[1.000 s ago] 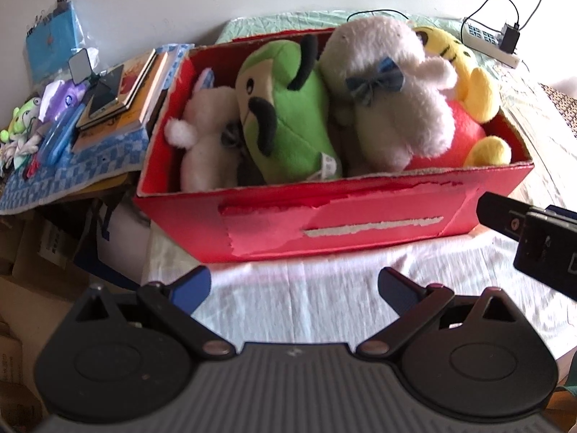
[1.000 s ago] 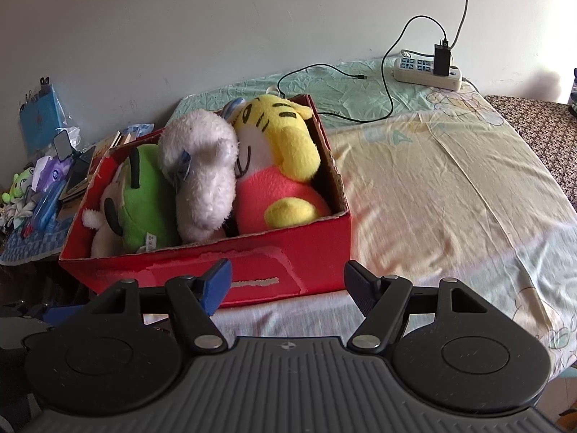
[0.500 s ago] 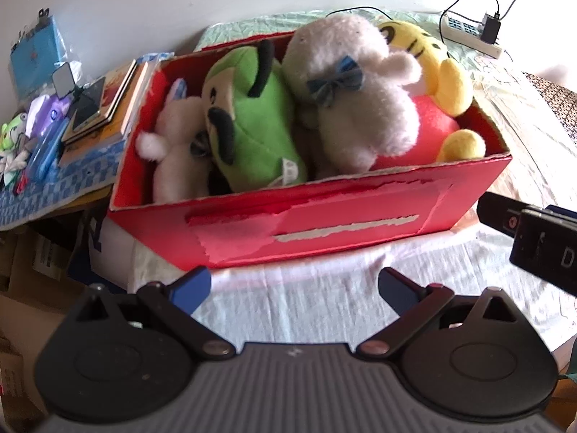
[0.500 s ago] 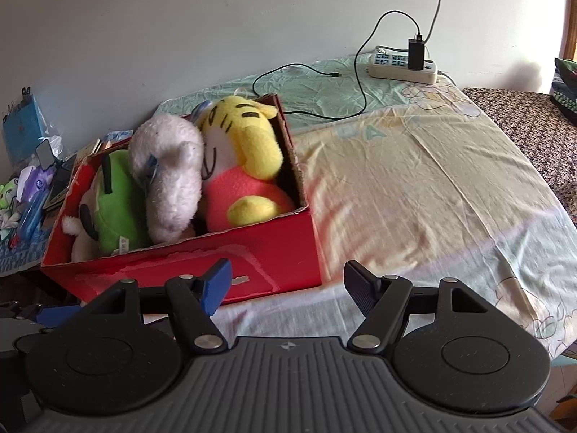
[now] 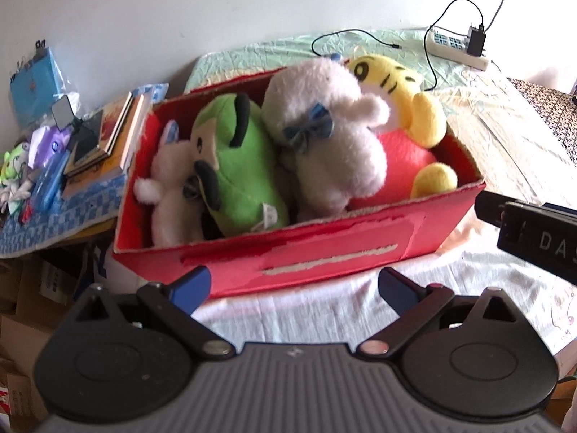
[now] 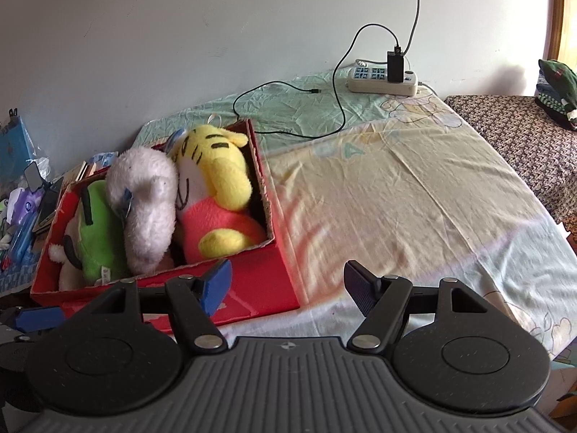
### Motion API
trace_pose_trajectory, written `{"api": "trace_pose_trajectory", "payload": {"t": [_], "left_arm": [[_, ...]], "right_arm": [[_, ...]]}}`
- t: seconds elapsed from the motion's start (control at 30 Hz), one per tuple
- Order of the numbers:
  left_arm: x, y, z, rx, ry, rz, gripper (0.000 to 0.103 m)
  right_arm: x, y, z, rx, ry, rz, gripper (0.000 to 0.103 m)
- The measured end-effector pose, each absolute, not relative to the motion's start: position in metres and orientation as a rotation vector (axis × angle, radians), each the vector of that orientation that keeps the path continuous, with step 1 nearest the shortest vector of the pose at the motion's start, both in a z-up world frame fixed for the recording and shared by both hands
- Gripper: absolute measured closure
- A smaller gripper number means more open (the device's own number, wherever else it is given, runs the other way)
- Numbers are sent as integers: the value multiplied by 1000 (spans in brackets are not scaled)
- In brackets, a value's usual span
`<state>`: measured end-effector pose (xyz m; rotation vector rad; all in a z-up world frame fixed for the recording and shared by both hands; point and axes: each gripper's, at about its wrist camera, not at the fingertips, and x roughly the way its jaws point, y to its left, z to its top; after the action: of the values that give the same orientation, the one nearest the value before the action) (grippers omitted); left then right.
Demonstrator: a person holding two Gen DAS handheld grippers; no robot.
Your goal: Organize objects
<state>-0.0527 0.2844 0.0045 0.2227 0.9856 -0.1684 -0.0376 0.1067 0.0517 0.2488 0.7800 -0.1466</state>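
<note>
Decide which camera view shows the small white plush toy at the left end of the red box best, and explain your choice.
The left wrist view: the small white plush toy shows its body and one paw beside the green plush toy inside the red box. In the right wrist view, only slivers of it peek out around the green toy.

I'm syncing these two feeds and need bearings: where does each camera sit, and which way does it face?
Left wrist: on the left claw, open, facing the long side of the red box of plush toys; the right claw shows at the right edge.
Right wrist: on the right claw, open, facing the box's right corner and the bedsheet; the left claw's blue fingertip shows lower left.
Shared: box, yellow tiger, power strip.
</note>
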Motion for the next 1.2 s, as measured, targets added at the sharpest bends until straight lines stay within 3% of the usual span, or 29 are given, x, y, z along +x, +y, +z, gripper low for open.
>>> {"api": "trace_pose_trajectory", "payload": {"t": [1.2], "left_arm": [[-13,319,24,127,895,-118,3]], "right_arm": [[2,140,75,140,686,-111,32]]}}
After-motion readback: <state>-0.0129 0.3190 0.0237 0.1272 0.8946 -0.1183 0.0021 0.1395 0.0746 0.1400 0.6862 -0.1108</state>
